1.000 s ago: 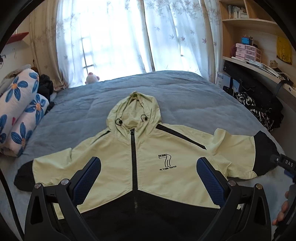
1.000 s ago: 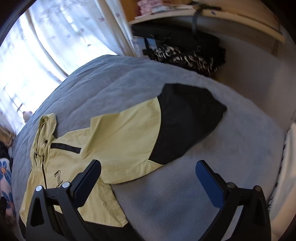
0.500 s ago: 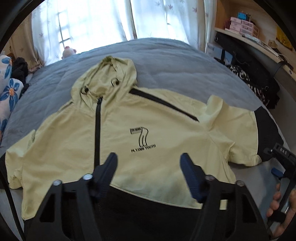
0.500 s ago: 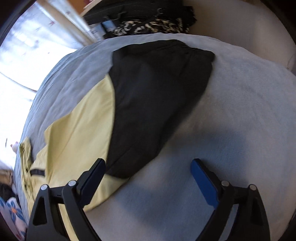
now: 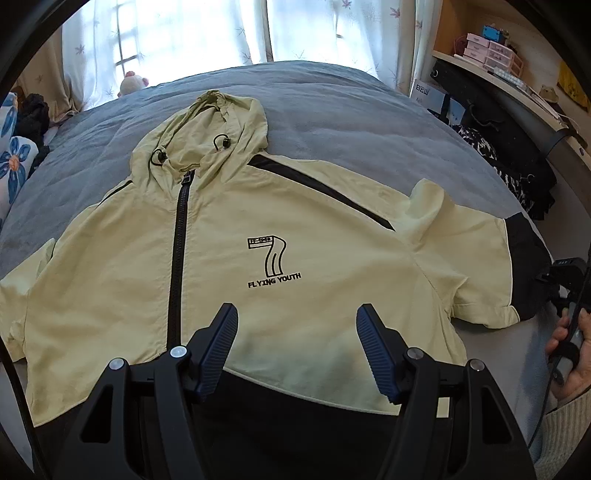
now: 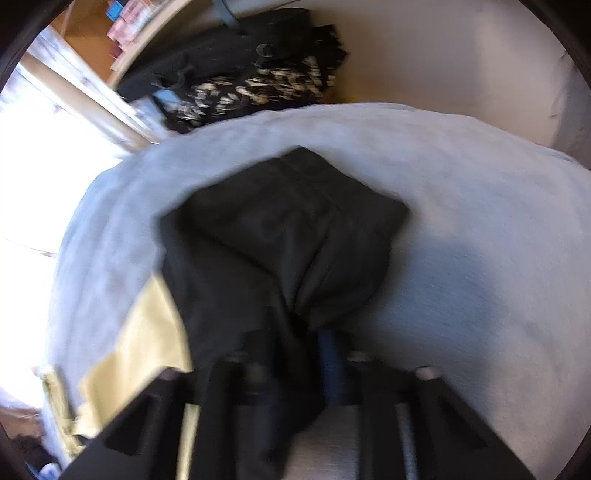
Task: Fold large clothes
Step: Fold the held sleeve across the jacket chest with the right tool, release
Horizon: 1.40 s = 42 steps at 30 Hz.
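1. While its jaws stand partly spread with nothing pinched, the left gripper [image 5: 295,343] hangs over the jacket [image 5: 295,229], above the seam where the yellow chest meets the black hem panel; both blue pads [image 5: 218,347] are clear of the cloth.
2. The right gripper [image 6: 310,354] has just been closing, and its jaws are now pinched on the black cuff [image 6: 288,236] of the jacket's sleeve; the view is blurred, but black cloth bunches between the fingers.
3. A hand [image 5: 570,354] with a knit sleeve holds that right gripper at the sleeve end, at the right edge of the left wrist view.
4. The jacket lies front up and zipped, spread flat on the bed [image 5: 332,99], hood [image 5: 201,144] pointing toward the window.
5. A printed "7" logo [image 5: 271,258] sits on the chest just beyond the left gripper.
6. Beyond the hood, a small plush toy [image 5: 133,83] sits at the far edge of the bed, before the curtains [image 5: 332,29].
7. Left of the jacket lies a flowered pillow [image 5: 14,162].
8. Right of the jacket, beside the bed, are dark bags [image 5: 509,147] under a shelf [image 5: 491,70] with pink boxes.
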Each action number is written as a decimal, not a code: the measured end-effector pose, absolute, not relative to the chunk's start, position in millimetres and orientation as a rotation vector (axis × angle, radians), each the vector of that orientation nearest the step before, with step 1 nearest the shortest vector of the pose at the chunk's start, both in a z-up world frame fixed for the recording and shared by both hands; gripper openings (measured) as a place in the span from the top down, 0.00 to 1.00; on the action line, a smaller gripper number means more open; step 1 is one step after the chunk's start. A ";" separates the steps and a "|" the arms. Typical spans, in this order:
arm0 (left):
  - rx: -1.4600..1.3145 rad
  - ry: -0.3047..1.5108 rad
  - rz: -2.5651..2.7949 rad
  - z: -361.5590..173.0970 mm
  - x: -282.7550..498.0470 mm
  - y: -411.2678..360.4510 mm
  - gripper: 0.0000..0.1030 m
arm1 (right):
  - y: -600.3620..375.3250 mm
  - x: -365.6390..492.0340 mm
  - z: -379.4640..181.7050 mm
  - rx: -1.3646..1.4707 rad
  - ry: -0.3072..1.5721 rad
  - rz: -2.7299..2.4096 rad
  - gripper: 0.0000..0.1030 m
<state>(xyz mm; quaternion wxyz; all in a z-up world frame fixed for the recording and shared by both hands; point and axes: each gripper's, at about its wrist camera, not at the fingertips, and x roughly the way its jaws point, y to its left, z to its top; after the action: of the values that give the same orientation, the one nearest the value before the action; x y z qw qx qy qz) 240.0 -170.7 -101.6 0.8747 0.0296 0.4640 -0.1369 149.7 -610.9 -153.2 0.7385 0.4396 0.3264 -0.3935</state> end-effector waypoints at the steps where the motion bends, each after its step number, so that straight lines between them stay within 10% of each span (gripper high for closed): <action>1: 0.059 0.966 -0.282 -99.5 239.0 -168.6 0.37 | -608.0 148.8 -142.5 0.944 0.685 -0.850 0.86; 12: -0.057 0.903 -0.204 -72.7 234.8 -98.7 0.27 | -413.8 203.4 -15.4 0.355 0.587 -0.249 0.87; 26: -0.206 1.029 -0.094 -115.2 238.4 -35.8 0.24 | -251.4 184.6 -127.0 0.078 0.942 -0.016 0.47; 42: 0.194 1.044 -0.446 -123.6 206.6 -217.5 0.24 | -350.3 111.3 -128.7 0.352 0.924 -0.330 0.47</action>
<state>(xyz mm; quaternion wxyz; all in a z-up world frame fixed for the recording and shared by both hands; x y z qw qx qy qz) 206.6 -217.5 -123.6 0.8387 0.0917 0.4937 -0.2107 111.3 -350.3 -128.7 0.8673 0.1680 0.4413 -0.1577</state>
